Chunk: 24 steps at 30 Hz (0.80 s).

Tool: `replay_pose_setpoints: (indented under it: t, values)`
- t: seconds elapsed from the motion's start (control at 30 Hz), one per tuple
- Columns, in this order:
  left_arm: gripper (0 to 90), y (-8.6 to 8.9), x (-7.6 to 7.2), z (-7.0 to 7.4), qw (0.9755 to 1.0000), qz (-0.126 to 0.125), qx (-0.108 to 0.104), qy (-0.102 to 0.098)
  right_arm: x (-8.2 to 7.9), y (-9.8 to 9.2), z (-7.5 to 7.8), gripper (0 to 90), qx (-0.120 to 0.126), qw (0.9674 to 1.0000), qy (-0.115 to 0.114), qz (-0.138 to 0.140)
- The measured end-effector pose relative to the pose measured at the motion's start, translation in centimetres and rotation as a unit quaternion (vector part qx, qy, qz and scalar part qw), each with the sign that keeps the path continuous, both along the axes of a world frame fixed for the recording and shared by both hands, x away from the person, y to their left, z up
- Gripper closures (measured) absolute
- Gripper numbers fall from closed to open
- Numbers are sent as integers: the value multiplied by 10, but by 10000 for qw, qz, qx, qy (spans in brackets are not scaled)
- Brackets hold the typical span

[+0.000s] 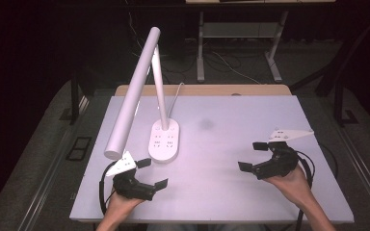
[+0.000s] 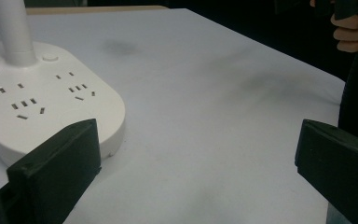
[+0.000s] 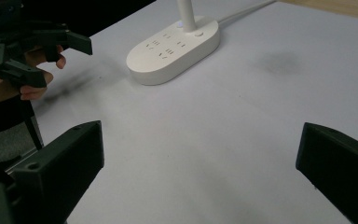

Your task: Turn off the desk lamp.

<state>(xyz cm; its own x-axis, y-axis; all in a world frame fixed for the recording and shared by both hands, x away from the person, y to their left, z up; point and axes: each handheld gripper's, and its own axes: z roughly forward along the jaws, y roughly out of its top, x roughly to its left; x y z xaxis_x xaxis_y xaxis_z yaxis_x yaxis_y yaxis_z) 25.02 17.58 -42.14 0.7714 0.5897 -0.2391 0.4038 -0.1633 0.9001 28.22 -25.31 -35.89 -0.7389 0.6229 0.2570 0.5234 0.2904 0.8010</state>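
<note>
While my left gripper [image 1: 151,173] gapes wide, the desk lamp's socket base [image 1: 164,140] sits just above it, centre-left.

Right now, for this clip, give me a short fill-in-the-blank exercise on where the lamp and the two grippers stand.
1. The left gripper hovers with its jaws ____ and nothing between them.
2. The gripper nearer the lamp base is the ____ one.
3. The lamp base carries rows of power ____ on its top face.
4. The right gripper has its jaws apart and holds ____.

Missing words: open; left; sockets; nothing
</note>
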Motion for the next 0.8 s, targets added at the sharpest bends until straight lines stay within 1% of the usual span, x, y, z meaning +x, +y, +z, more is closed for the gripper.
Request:
replay_pose_setpoints:
  t: [0.03,0.07,0.13,0.2,0.23,0.27,0.37,0.6,0.63,0.67,0.8]
  values:
    - [0,0,0,0,10000,4,-10,9,2,2,1,16,5,10000,5,13]
    - [0,0,0,0,10000,3,-10,8,3,3,2,45,30,10000,-3,54]
    - [0,0,0,0,10000,8,-15,10,5,7,5,45,103,9999,-9,105]
    - [0,0,0,0,10000,-2,1,2,9,14,10,45,110,9998,-50,161]
    - [0,0,0,0,10000,-3,-1,0,9,14,10,45,110,9998,-50,161]
    - [0,0,0,0,10000,3,-4,2,12,18,13,44,93,9997,-57,203]
    - [0,0,0,0,10000,-1,-17,-3,15,23,16,45,56,9996,-59,254]
    - [0,1,0,0,10000,-9,-10,-13,30,36,27,45,-33,9994,-92,323]
    - [0,0,0,0,10000,-6,-13,-13,30,36,27,45,-33,9994,-92,323]
    - [0,1,0,0,10000,-9,-6,-15,34,40,30,45,-70,9993,-99,353]
    - [0,1,1,0,10000,-7,-25,-11,39,45,33,45,-92,9992,-94,379]
